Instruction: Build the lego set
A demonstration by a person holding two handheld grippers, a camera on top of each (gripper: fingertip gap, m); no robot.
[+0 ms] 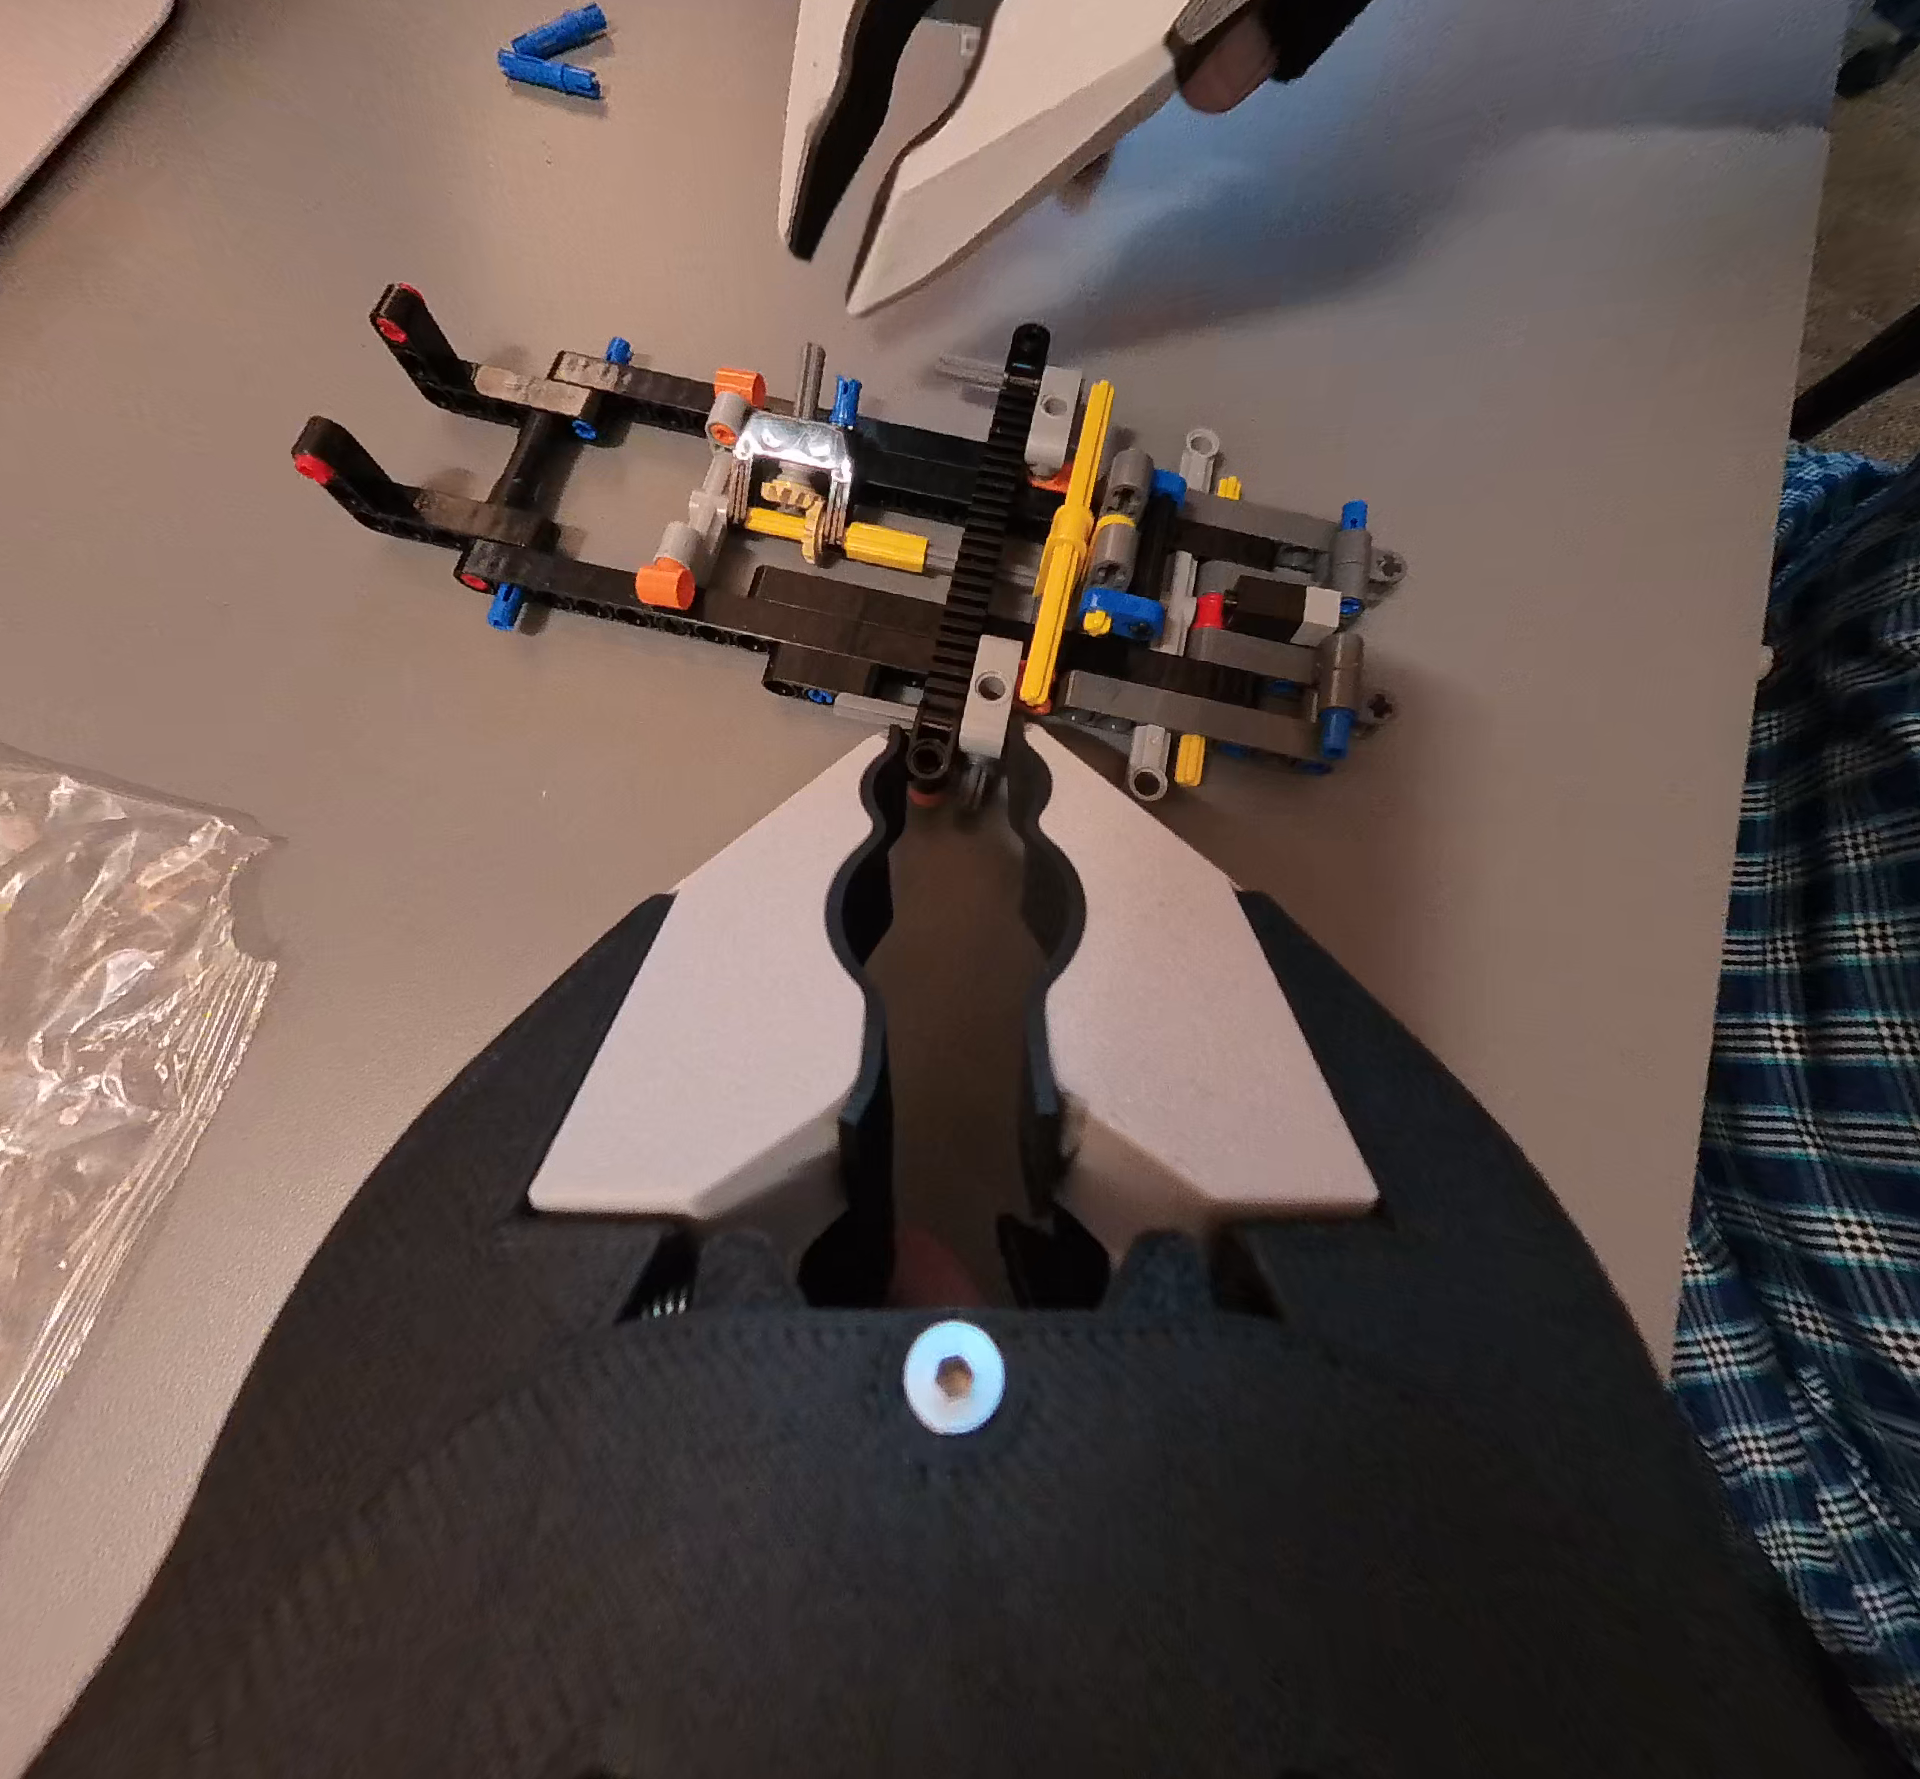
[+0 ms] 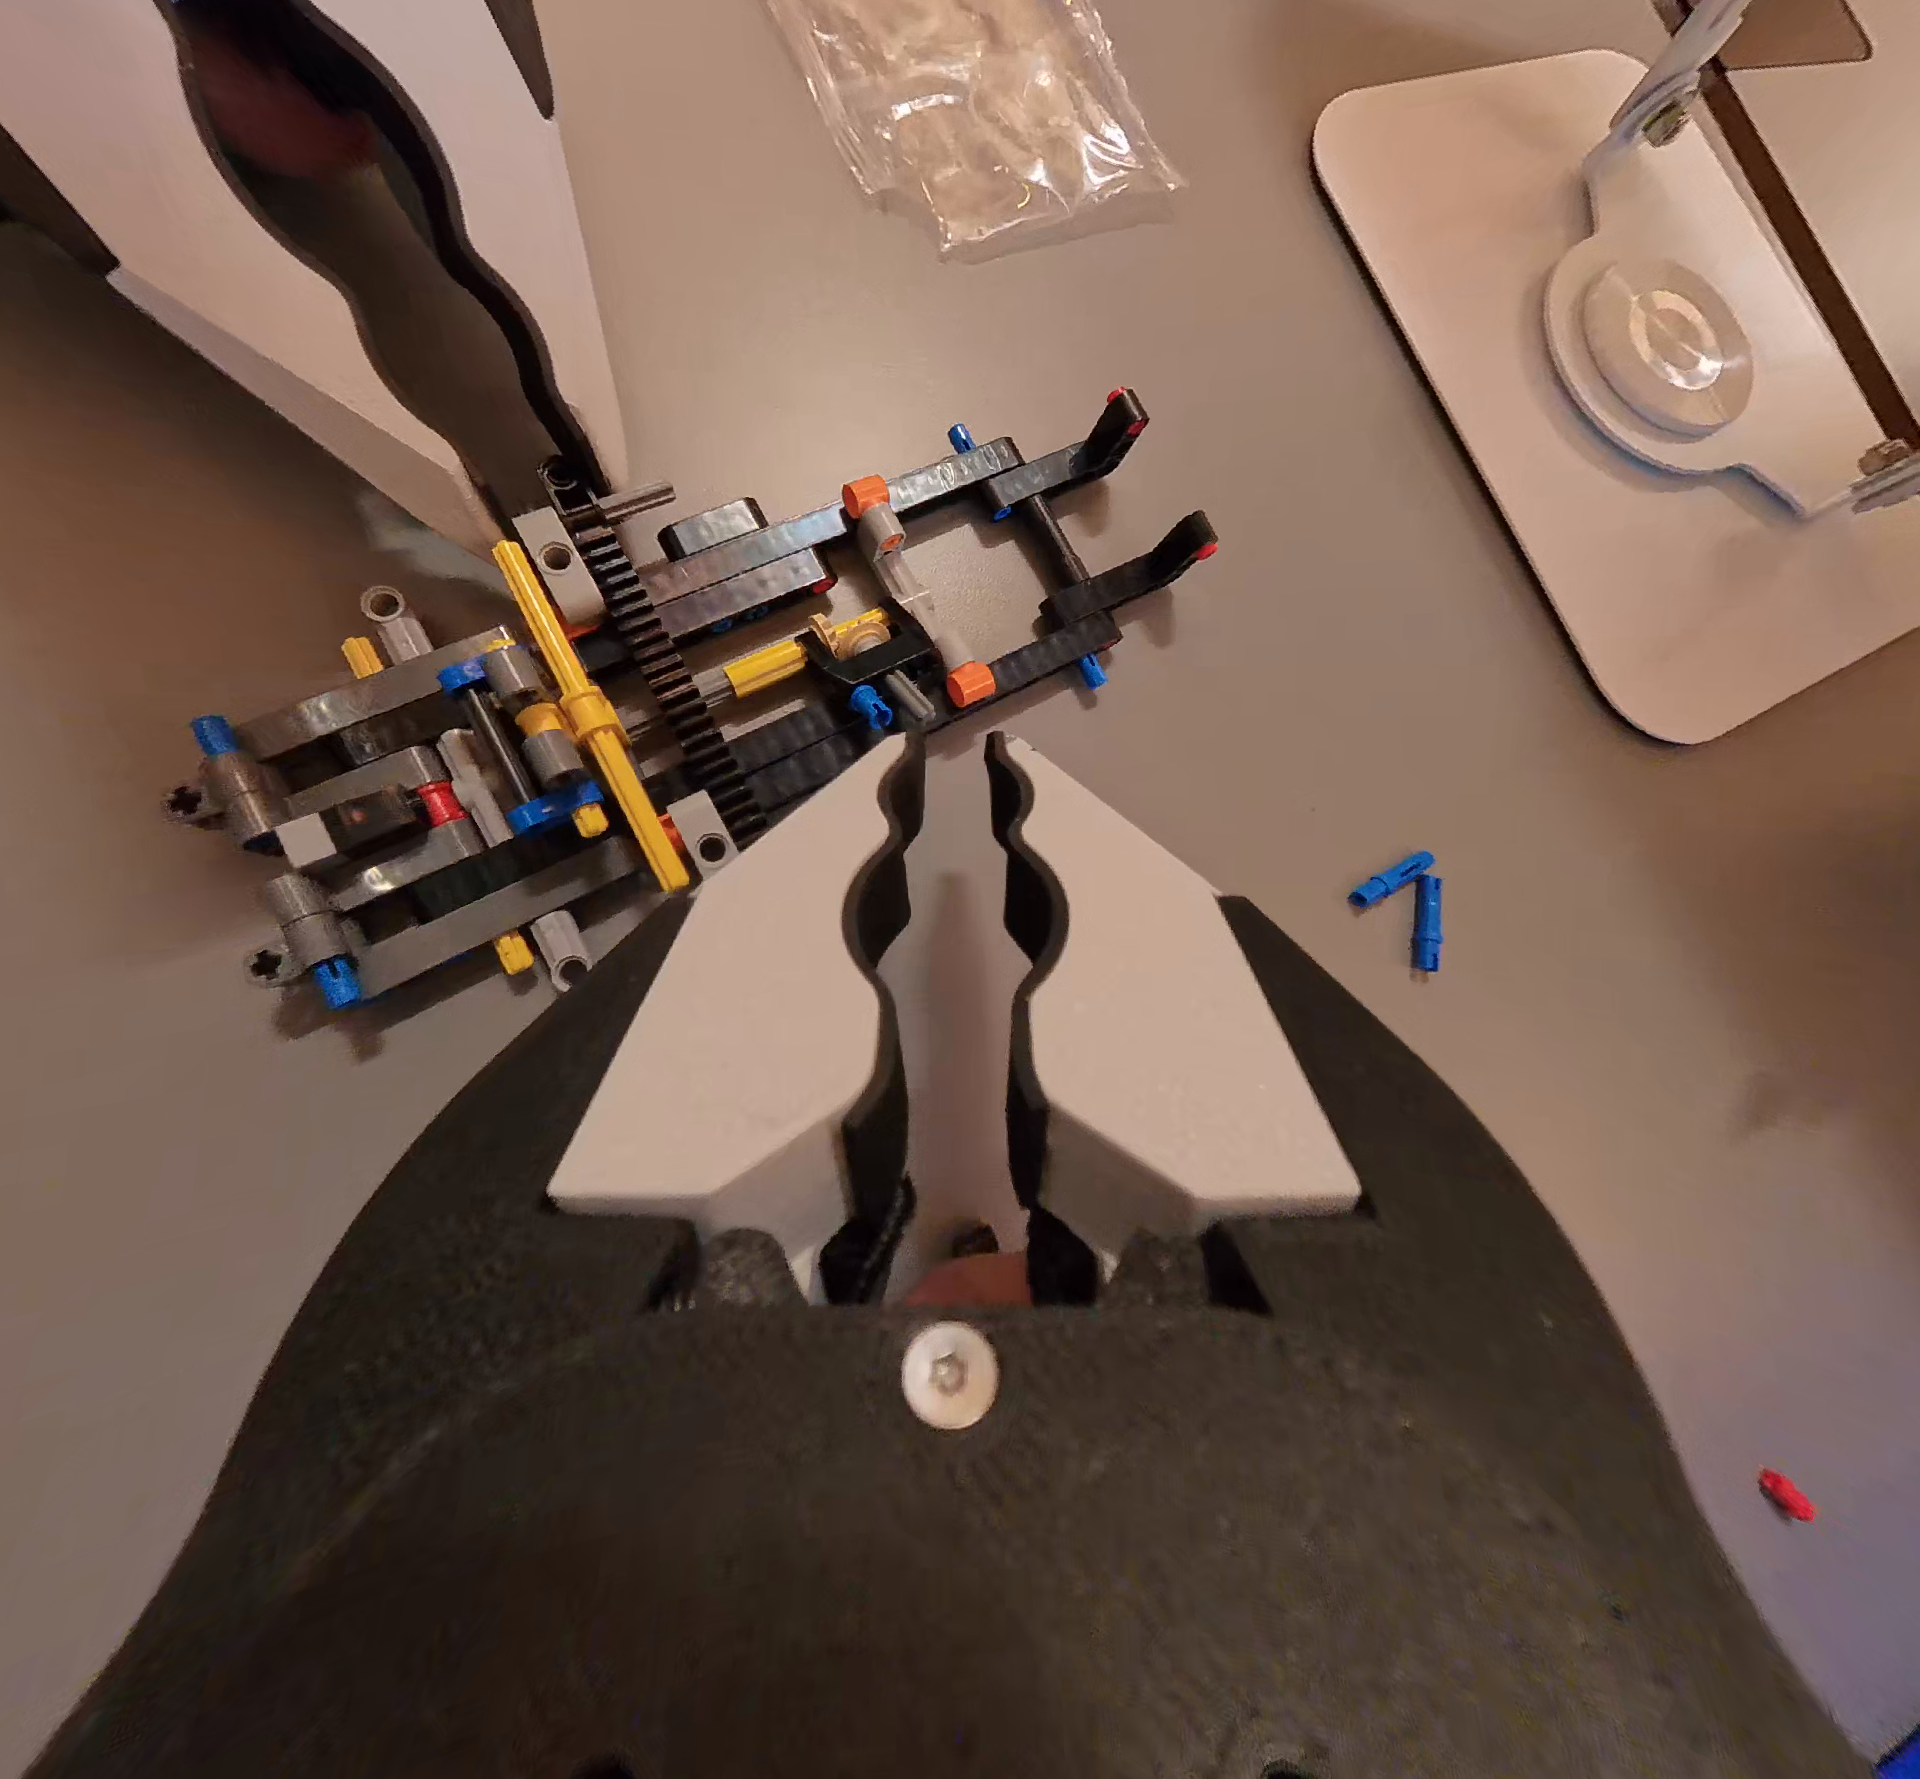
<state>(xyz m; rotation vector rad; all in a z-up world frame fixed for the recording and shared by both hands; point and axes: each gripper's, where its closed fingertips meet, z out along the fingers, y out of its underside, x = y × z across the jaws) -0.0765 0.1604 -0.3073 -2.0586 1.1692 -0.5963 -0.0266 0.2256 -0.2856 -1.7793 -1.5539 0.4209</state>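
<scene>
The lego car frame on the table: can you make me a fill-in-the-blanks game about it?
1. The long toothed rack across the lego frame is coloured ____.
2. Two loose ____ pins lie on the table.
3. The left gripper has its jaws around the end of the ____.

Missing words: black; blue; rack

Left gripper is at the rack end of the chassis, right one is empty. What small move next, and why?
Probably swing the right gripper, open and empty beside the chassis, toward the two loose blue pins; the left gripper brackets the black rack's end.
</scene>
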